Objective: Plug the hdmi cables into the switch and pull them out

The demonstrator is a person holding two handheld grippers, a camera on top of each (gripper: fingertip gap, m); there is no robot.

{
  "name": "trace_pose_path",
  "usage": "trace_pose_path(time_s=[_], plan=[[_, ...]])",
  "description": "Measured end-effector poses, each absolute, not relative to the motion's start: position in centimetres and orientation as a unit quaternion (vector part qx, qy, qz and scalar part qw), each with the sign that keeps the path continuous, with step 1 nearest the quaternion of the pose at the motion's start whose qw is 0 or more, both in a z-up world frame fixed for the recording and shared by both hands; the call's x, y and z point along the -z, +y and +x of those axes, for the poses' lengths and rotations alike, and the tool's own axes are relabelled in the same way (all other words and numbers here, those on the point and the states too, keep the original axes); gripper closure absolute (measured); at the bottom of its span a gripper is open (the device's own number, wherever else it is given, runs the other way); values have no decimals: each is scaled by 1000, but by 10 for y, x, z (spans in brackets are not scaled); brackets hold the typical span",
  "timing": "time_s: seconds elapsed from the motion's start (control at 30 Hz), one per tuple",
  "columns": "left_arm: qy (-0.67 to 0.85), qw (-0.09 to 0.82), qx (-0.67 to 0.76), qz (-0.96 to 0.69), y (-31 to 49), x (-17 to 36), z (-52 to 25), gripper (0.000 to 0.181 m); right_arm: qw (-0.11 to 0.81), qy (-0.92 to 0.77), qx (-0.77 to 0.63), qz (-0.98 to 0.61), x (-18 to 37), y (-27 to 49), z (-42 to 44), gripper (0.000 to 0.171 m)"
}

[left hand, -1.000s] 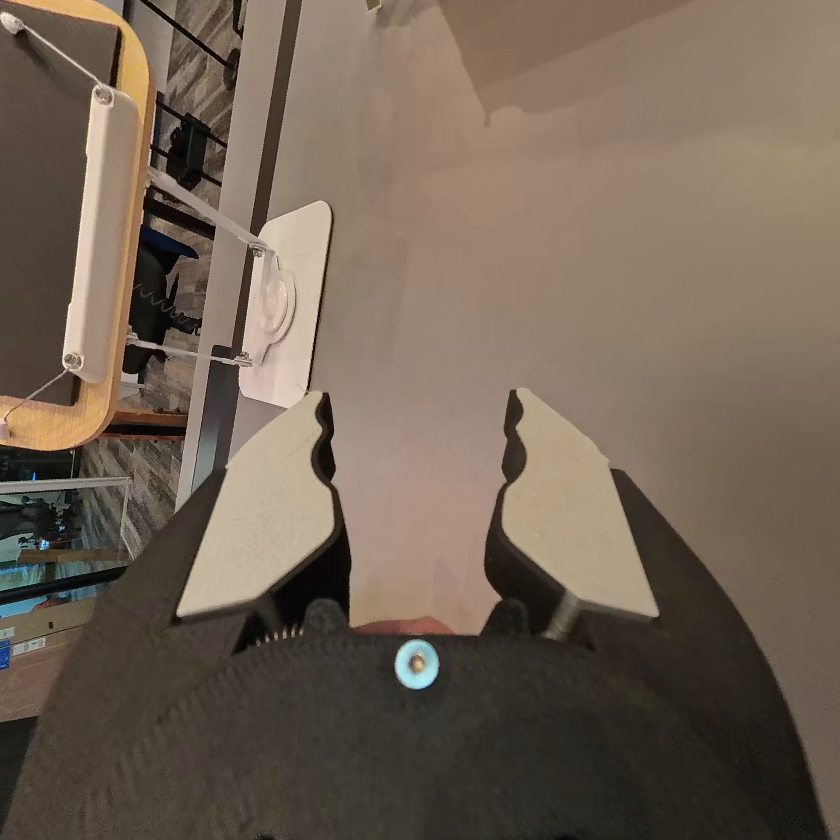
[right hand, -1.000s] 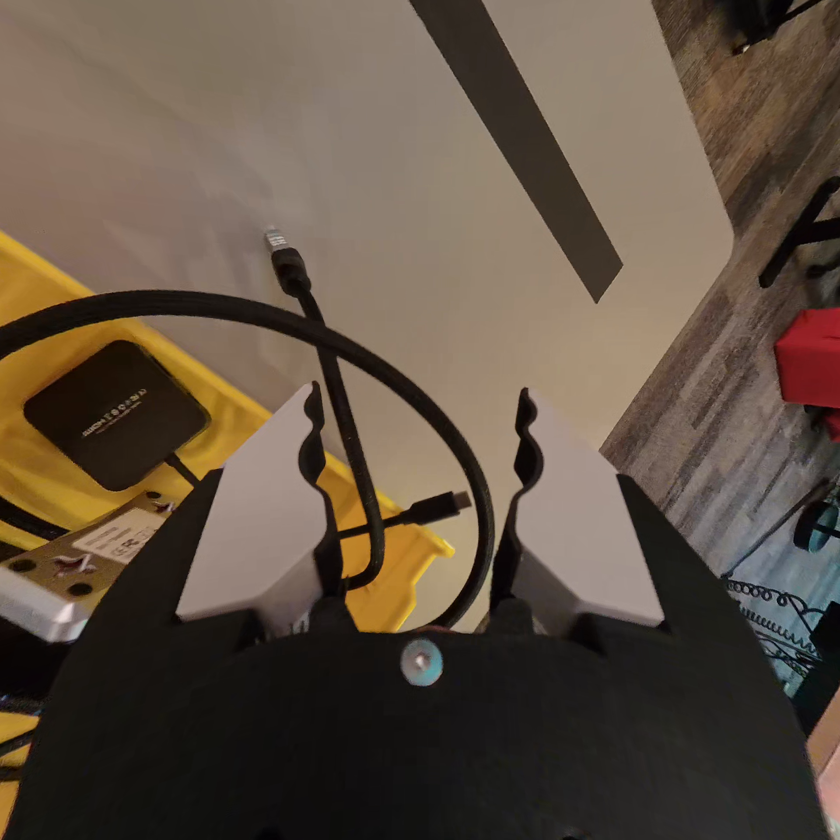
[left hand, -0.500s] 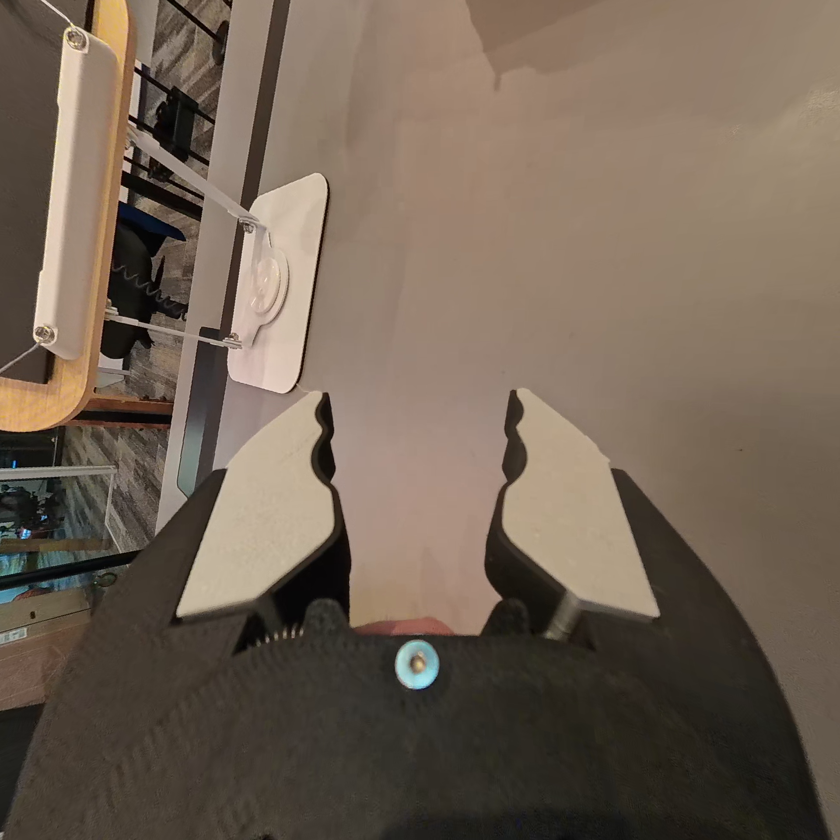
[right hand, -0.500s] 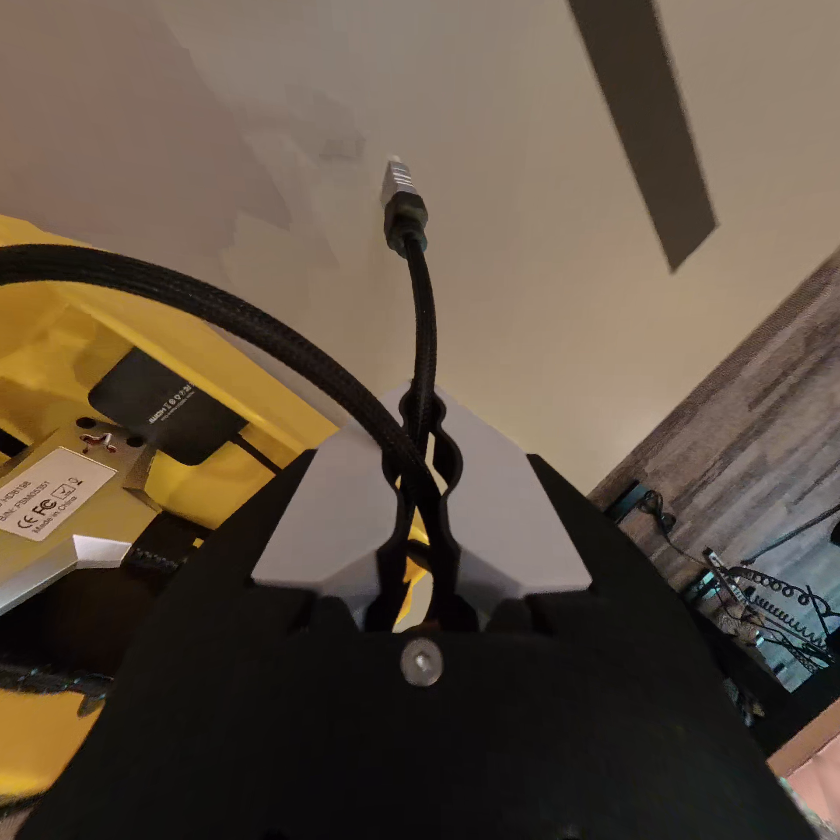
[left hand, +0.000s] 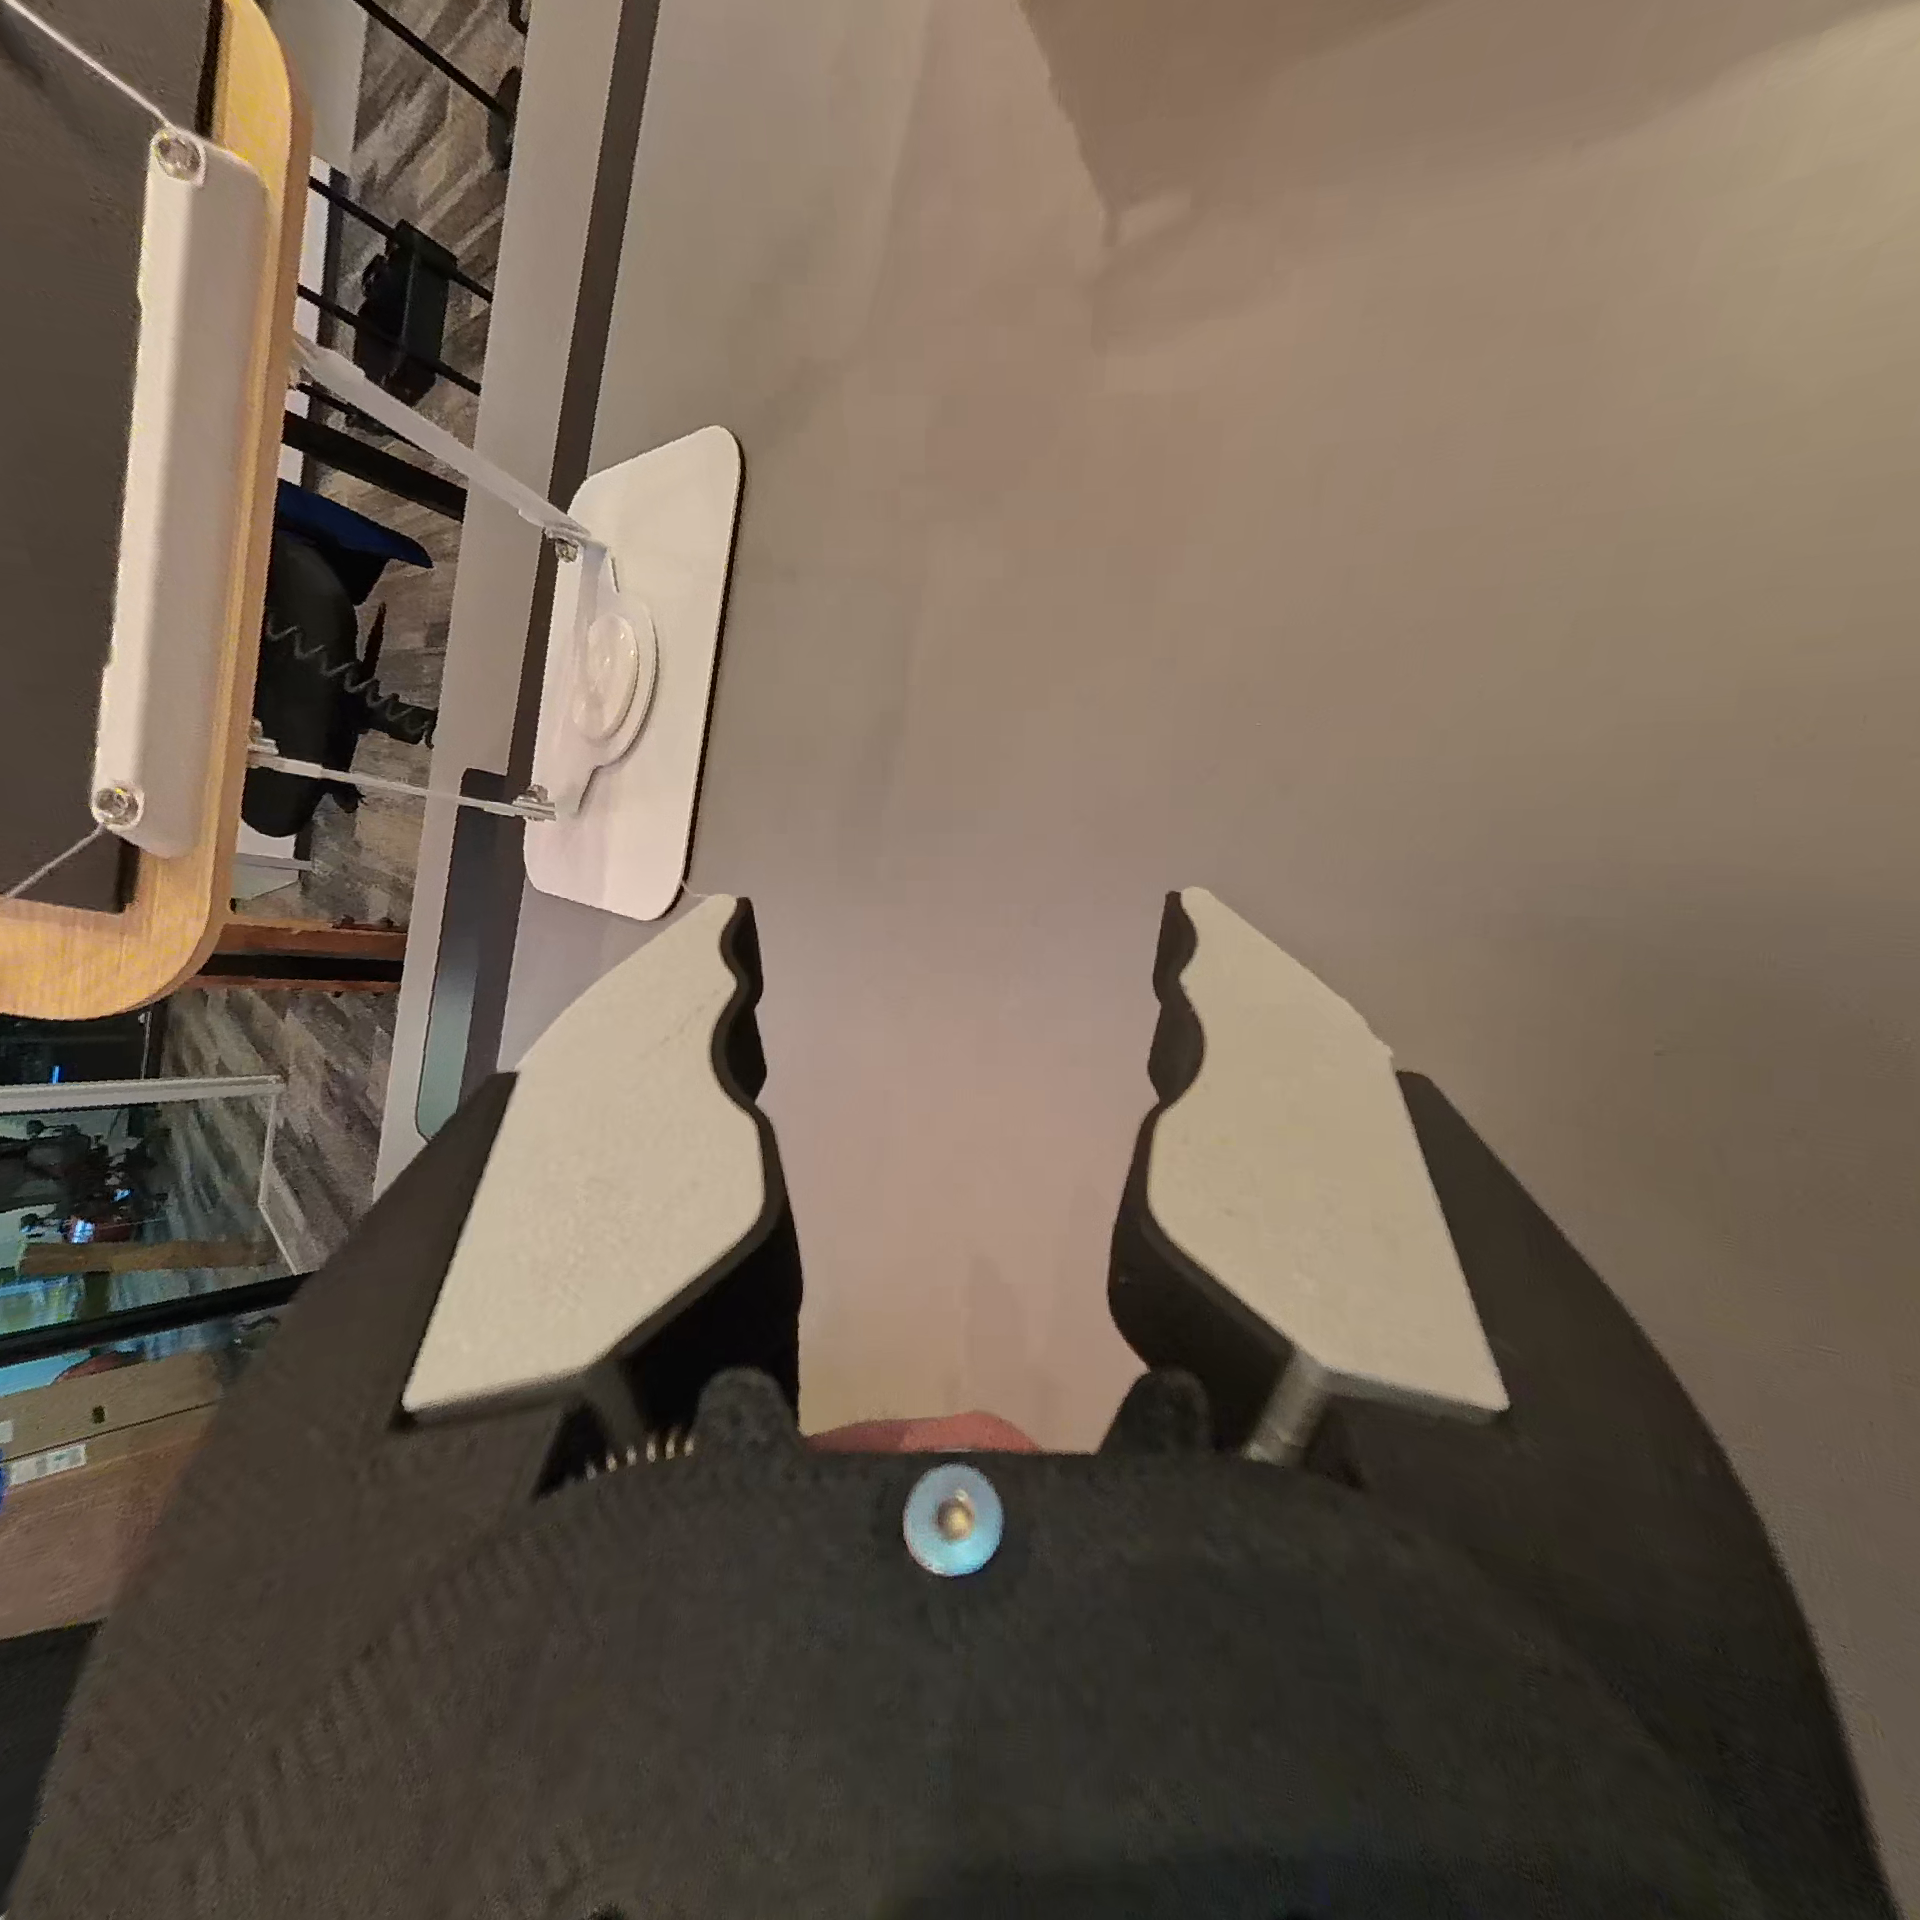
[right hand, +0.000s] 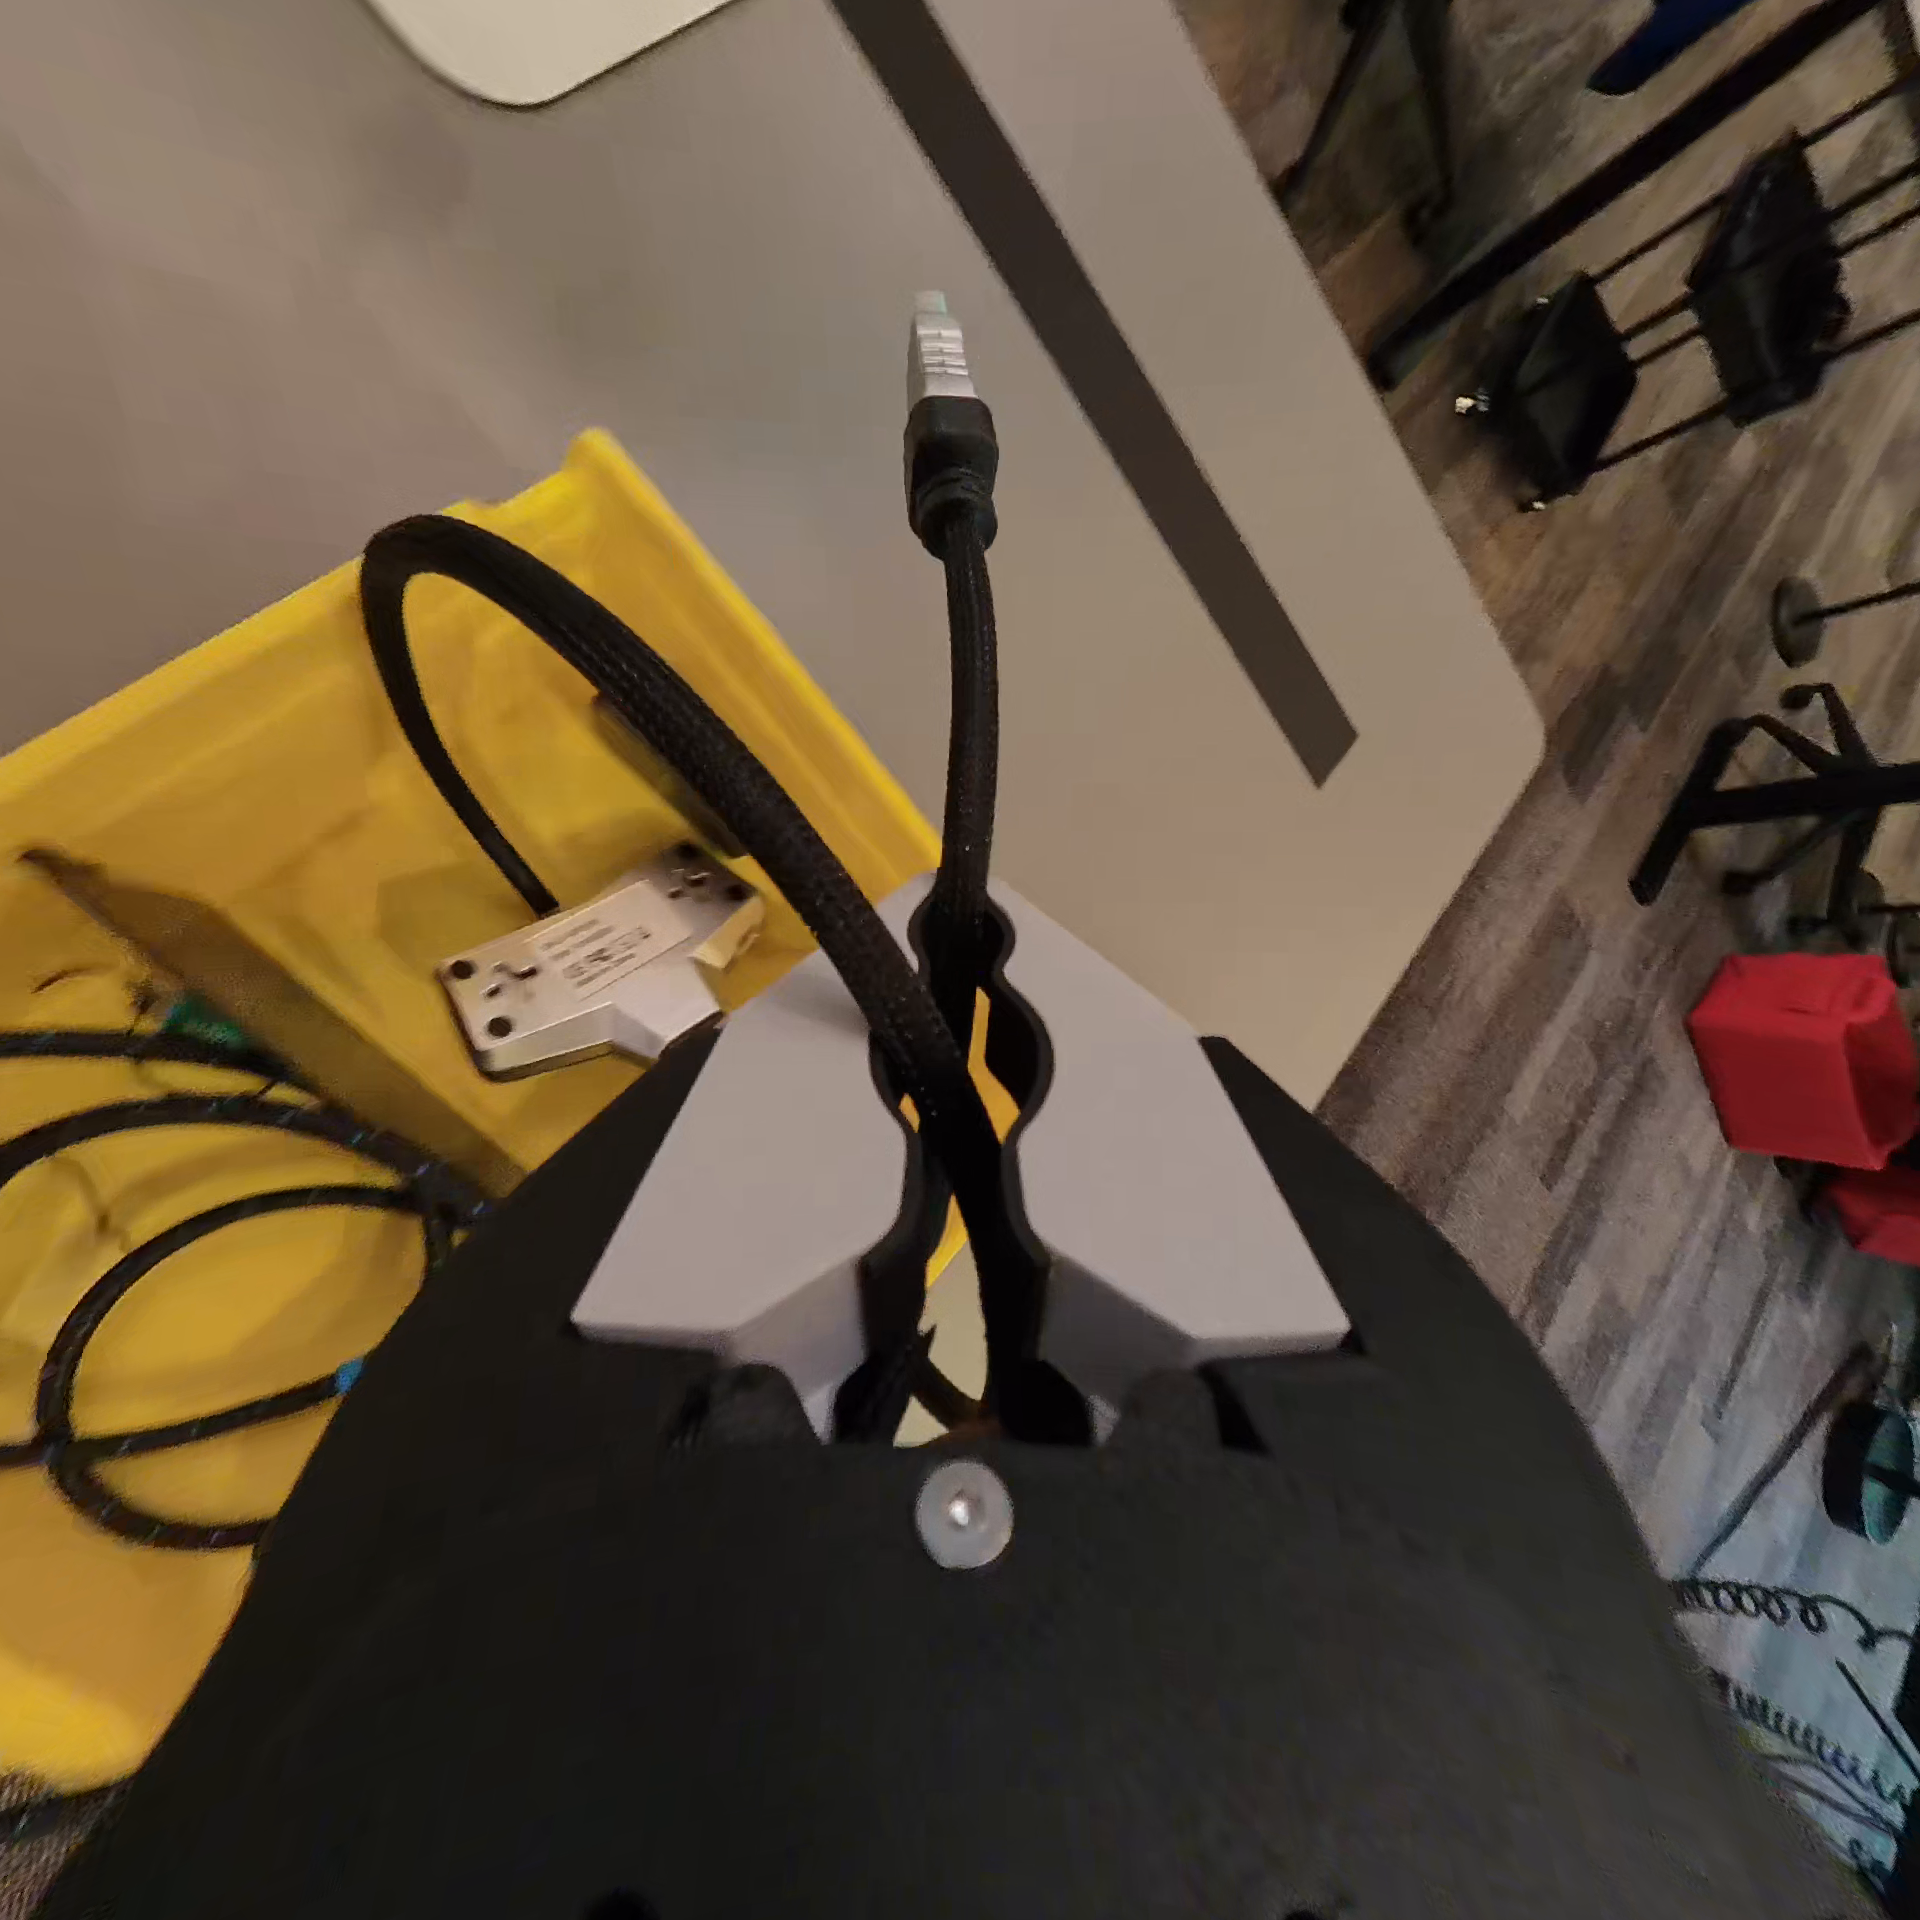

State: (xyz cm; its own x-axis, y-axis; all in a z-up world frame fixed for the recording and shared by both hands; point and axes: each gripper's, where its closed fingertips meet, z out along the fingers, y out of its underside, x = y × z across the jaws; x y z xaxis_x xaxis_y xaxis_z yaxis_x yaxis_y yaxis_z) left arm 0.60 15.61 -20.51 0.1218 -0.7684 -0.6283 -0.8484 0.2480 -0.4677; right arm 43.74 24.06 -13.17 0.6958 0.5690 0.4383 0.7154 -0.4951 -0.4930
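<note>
The right gripper [right hand: 961,914] is clamping the braided hdmi cable [right hand: 968,665] beside the yellow bin [right hand: 312,727] that is holding the silver switch [right hand: 597,961] and coiled cables [right hand: 208,1247]; the left gripper [left hand: 956,925] fingers are gaping apart over the bare worktop [left hand: 1351,623].

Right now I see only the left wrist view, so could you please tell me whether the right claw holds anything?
Observer: Yes, the right claw is shut on a black braided cable.
Operator: Thank you. Where is its plug?
Observer: The plug sticks out past the fingertips, free in the air and in no port.
Operator: Is the switch in sight?
Observer: A silver box, perhaps the switch, lies in a yellow tray, with a black cable running to it.
</note>
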Motion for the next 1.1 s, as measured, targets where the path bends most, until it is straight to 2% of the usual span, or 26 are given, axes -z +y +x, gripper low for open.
trace_pose_path(time_s=[0.17, 0.47, 0.87, 1.0, 1.1], plan=[[661, 434, -45, -610, 155, 204, 8, 109, 332, -396, 78, -852, 144, 216, 431, 171], [663, 433, -45, -609, 153, 204, 11, 109, 263, -429, 50, -863, 175, 200, 428, 171], [662, 433, -44, -611, 154, 204, 9, 109, 190, -427, 137, -874, 214, 233, 454, 171], [659, 435, -44, -611, 156, 202, 8, 109, 201, -437, 142, -865, 219, 244, 452, 171], [659, 435, -47, -612, 157, 202, 6, 109, 250, -426, 111, -862, 204, 244, 442, 171]])
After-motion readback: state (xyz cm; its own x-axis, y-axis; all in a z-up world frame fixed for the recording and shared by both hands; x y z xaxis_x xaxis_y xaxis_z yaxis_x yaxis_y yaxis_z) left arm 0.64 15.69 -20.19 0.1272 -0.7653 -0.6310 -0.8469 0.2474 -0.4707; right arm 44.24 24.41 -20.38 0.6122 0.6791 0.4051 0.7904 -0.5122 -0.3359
